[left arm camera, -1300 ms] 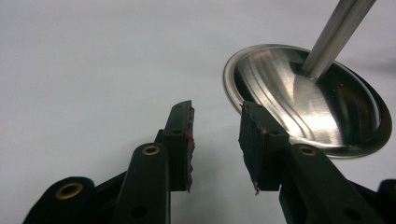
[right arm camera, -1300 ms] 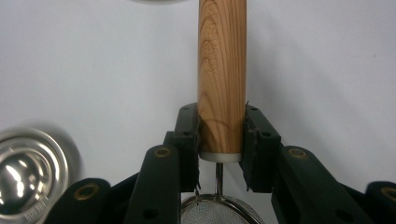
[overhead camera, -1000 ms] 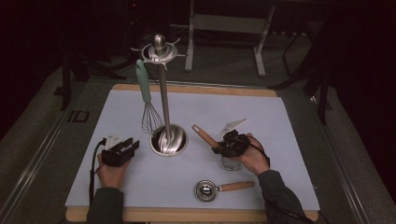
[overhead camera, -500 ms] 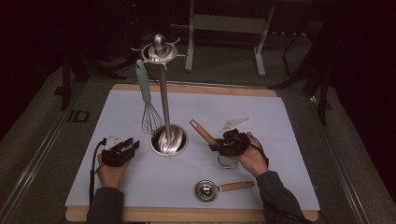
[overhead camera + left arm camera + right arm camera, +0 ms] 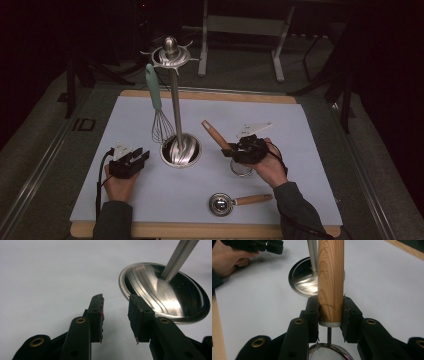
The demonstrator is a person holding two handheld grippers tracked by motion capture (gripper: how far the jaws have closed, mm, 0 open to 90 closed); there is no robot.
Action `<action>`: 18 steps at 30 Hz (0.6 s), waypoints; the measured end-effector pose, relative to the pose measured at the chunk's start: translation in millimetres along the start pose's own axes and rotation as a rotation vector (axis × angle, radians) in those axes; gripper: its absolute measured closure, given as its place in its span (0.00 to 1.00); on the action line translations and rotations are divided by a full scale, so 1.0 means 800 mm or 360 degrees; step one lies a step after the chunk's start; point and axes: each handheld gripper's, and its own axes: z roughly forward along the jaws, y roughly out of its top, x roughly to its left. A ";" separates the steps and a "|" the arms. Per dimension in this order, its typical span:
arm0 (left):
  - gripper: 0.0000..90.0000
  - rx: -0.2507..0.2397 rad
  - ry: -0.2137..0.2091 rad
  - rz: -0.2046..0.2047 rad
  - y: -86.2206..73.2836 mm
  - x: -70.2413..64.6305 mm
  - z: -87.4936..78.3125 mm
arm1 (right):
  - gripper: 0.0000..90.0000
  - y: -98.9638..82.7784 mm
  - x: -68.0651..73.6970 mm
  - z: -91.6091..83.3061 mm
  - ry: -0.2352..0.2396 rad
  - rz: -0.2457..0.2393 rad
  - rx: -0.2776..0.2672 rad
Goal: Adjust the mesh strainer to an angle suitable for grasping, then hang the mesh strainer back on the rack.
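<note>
1. My right gripper (image 5: 234, 150) is clamped on the wooden handle (image 5: 331, 277) of a small mesh strainer (image 5: 241, 167); in the right gripper view both jaws press the handle's lower end, just above the metal collar.
2. The strainer's handle tilts up and away toward the far left, while its mesh bowl hangs below my right hand (image 5: 270, 165), right at the white mat (image 5: 300, 150). I cannot tell whether the bowl touches the mat.
3. The strainer sits right of the mat's middle, nearer the near edge than the far one.
4. My left gripper (image 5: 115, 315) rests low on the mat toward the near left corner, its jaws apart with nothing between them.
5. In the left gripper view the jaws point at the rim of the round steel base (image 5: 165, 295) of the utensil stand (image 5: 175, 100), close to it but not touching.
6. The stand rises from the middle of the mat, and a whisk (image 5: 159, 112) with a pale green handle hangs from its top ring on the left side.
7. A second utensil with a wooden handle and a round metal bowl (image 5: 220, 204) lies flat near the mat's near edge, just short of my right forearm.
8. The mat covers a wooden table (image 5: 200, 231) whose edge shows along the near and far sides.
</note>
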 end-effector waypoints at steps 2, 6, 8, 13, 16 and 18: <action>0.72 -0.0001 0.0001 0.0000 0.000 0.000 0.000 | 0.79 0.002 0.001 0.000 0.0006 -0.0005 -0.0005; 0.72 0.0001 0.0002 0.0002 0.000 0.000 0.000 | 0.79 0.006 0.004 -0.001 0.0005 -0.0008 -0.0027; 0.72 0.0002 0.0004 0.0002 0.000 -0.001 0.000 | 0.79 0.007 0.005 -0.001 0.0004 -0.0006 -0.0035; 0.72 0.0004 0.0001 -0.0001 0.000 0.000 0.000 | 0.79 0.014 0.008 -0.005 -0.0003 -0.0015 -0.0085; 0.72 0.0003 0.0002 0.0000 0.000 -0.001 0.000 | 0.79 0.017 0.010 -0.007 -0.0009 -0.0021 -0.0113; 0.72 0.0003 0.0002 0.0001 0.000 -0.001 0.000 | 0.79 0.020 0.012 -0.008 -0.0011 -0.0031 -0.0133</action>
